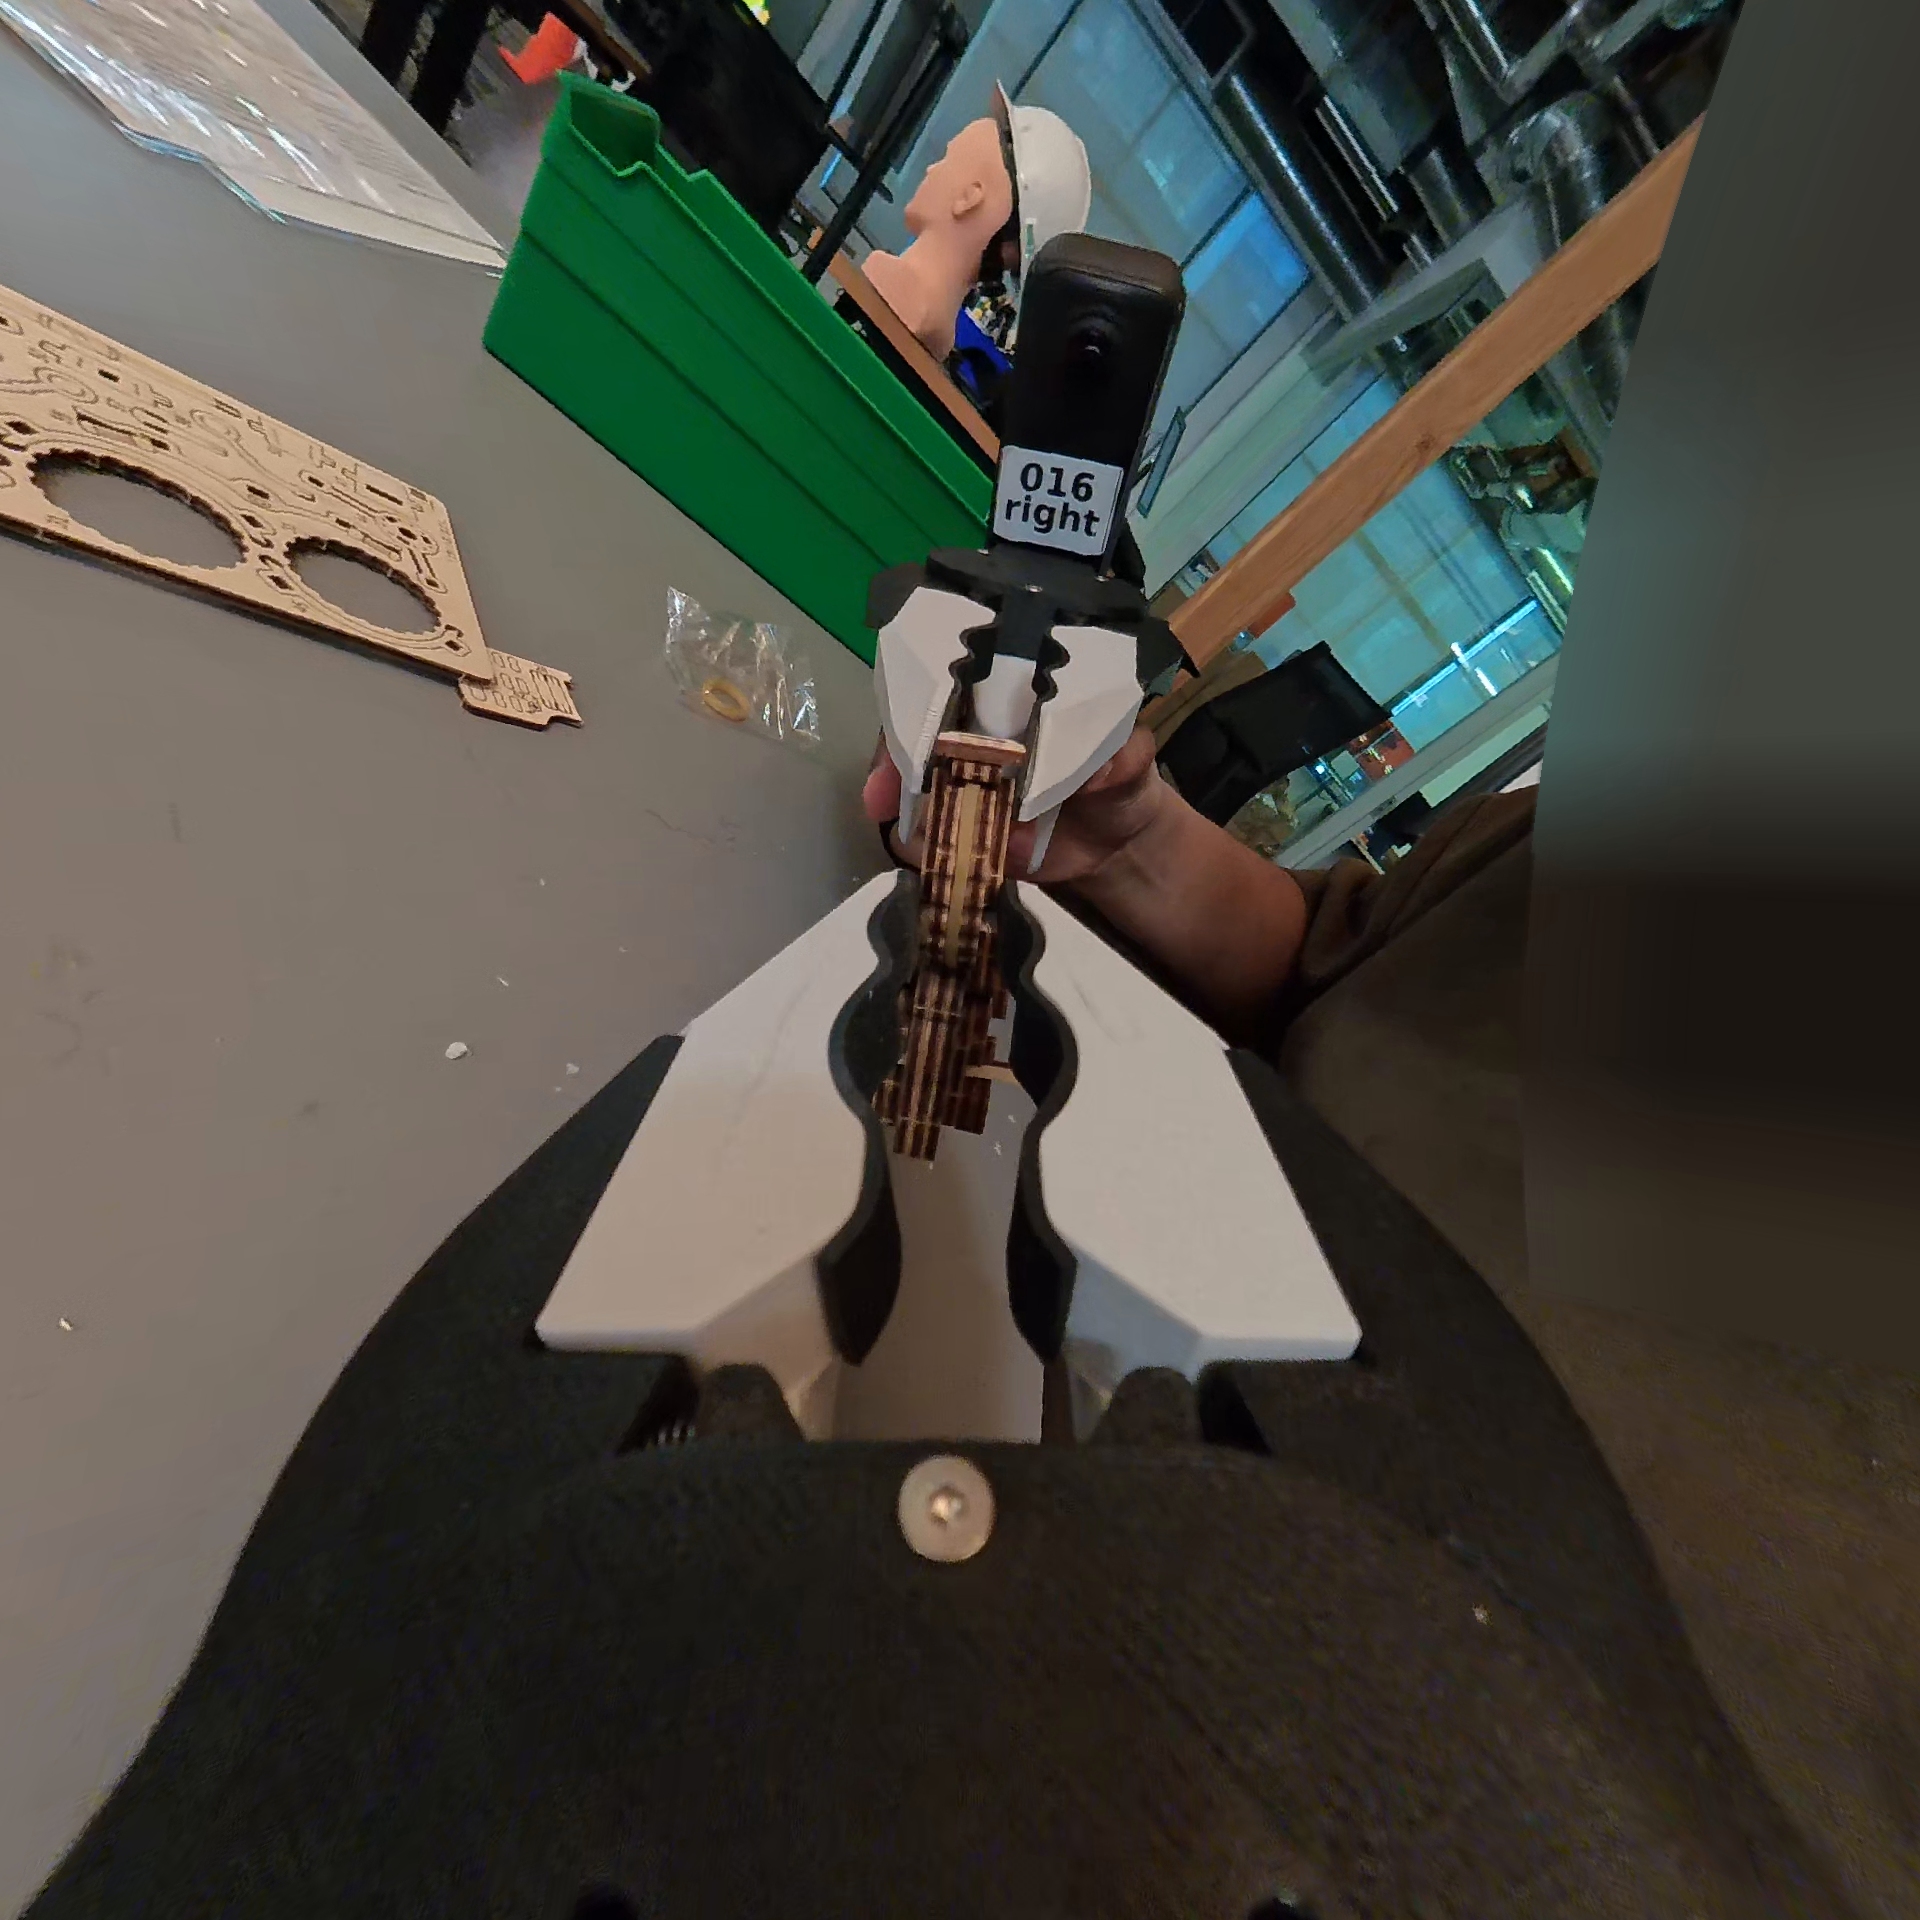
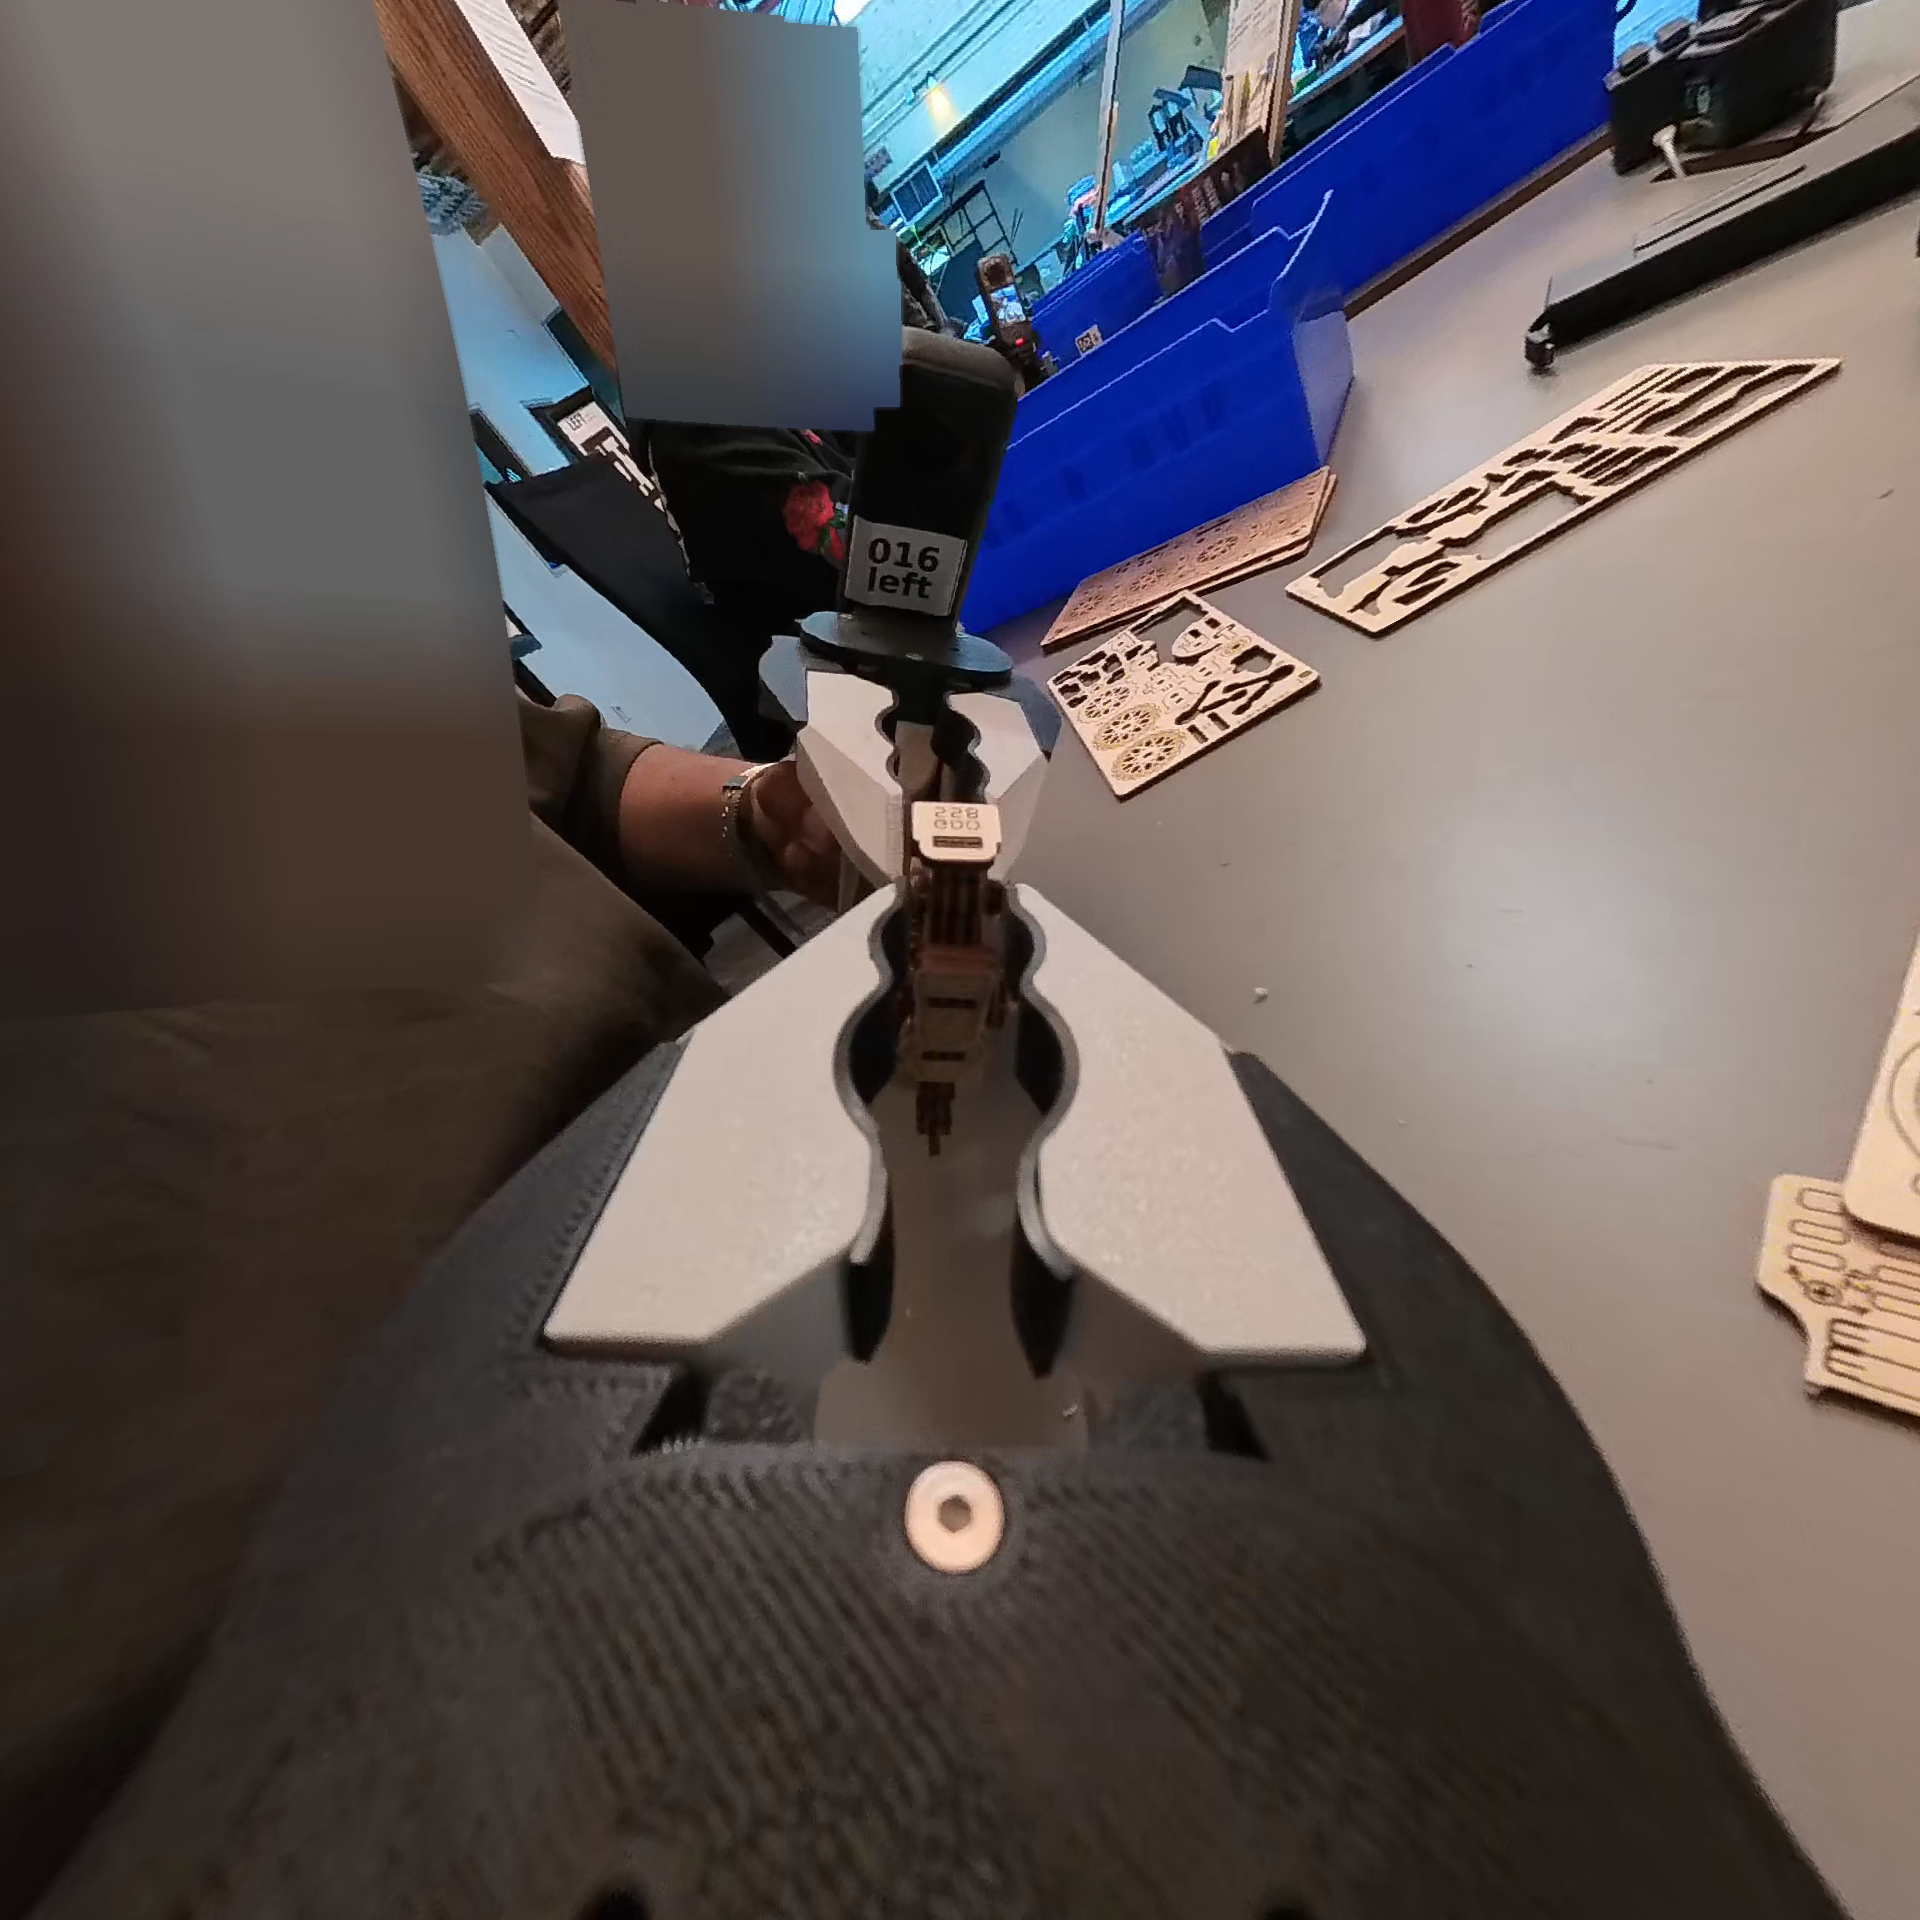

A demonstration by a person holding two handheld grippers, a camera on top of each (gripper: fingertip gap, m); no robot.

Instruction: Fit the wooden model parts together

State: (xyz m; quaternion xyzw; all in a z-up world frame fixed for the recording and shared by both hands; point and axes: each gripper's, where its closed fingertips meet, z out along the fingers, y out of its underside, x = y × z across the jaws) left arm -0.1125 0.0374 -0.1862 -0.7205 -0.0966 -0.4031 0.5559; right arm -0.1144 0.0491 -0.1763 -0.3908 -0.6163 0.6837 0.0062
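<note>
A small wooden model assembly [image 1: 935, 1039] of stacked laser-cut plywood layers is held in the air between both grippers. In the left wrist view my left gripper [image 1: 958, 894] is shut on its near end. My right gripper [image 1: 971, 831] faces it and is shut on the far end. In the right wrist view my right gripper [image 2: 953, 899] is shut on the same assembly [image 2: 951, 997], and the left gripper [image 2: 951, 847] clamps its far end, where a small engraved wooden tab [image 2: 954, 831] shows. The two grippers stand tip to tip. A hand holds each gripper.
On the grey table [image 1: 312, 935] lie a punched-out wooden sheet [image 1: 239, 520], a small plastic bag with rubber rings [image 1: 738, 665] and a green bin [image 1: 727, 395]. More wooden part sheets [image 2: 1184, 696] [image 2: 1558, 488] [image 2: 1849, 1268] and blue bins [image 2: 1164, 416] are on the right. Both grippers' tips are close together, under 4 cm apart.
</note>
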